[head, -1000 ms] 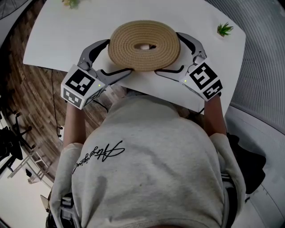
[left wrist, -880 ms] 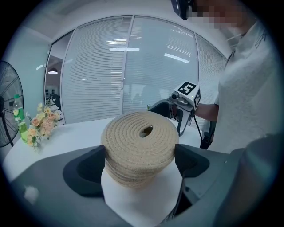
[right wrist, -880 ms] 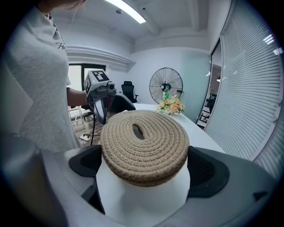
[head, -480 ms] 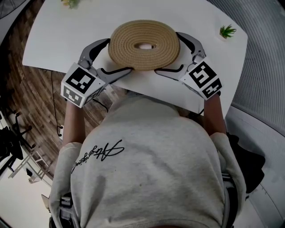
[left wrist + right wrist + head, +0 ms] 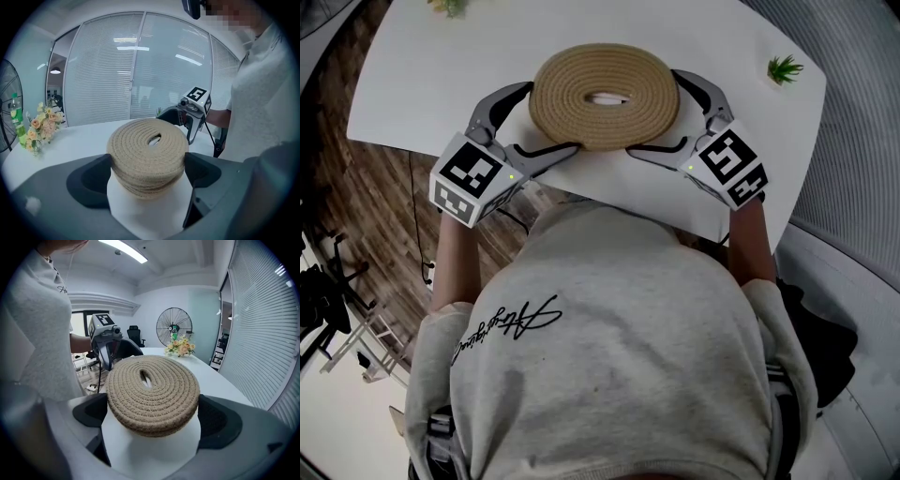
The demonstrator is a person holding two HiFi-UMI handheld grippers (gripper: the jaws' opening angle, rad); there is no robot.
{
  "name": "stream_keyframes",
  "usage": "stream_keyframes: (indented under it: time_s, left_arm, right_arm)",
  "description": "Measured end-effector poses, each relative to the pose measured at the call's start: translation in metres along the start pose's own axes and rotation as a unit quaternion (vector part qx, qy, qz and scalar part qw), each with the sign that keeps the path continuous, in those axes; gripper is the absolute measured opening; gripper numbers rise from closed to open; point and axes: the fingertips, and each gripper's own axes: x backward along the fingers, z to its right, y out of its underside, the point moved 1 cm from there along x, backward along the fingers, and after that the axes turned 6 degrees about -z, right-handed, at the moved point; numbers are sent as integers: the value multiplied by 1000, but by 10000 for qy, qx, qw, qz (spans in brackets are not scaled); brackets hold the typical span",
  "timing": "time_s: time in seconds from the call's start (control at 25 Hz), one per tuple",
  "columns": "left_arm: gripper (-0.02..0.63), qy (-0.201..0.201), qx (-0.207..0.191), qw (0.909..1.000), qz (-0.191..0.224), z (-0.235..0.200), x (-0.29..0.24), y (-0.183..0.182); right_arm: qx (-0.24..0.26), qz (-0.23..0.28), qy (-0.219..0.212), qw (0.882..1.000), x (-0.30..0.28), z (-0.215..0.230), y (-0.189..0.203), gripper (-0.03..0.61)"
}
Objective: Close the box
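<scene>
White table (image 5: 441, 66), lidded woven box (image 5: 605, 94) (contents hidden) clamped in left tongs (image 5: 551, 116) and right tongs (image 5: 651, 111)

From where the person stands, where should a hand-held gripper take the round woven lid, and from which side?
Grip the woven lid by its thick coiled rim, coming in level from the left and right sides at once. It is wide, flat and round, so two opposite holds should keep it level.

Rough coiled-rope box (image 5: 605, 94), smooth matt table (image 5: 431, 84) under the box, matt grey plastic left gripper (image 5: 551, 118) and right gripper (image 5: 652, 112) beside it.
</scene>
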Motion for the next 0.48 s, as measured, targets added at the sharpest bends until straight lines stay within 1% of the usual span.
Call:
stream_keyframes:
  time_s: [0.48]
  left_arm:
    - [488, 32, 42, 10000, -72, -1, 0, -1]
  right_arm:
    - [-112, -28, -123, 9999, -3, 2, 1, 594]
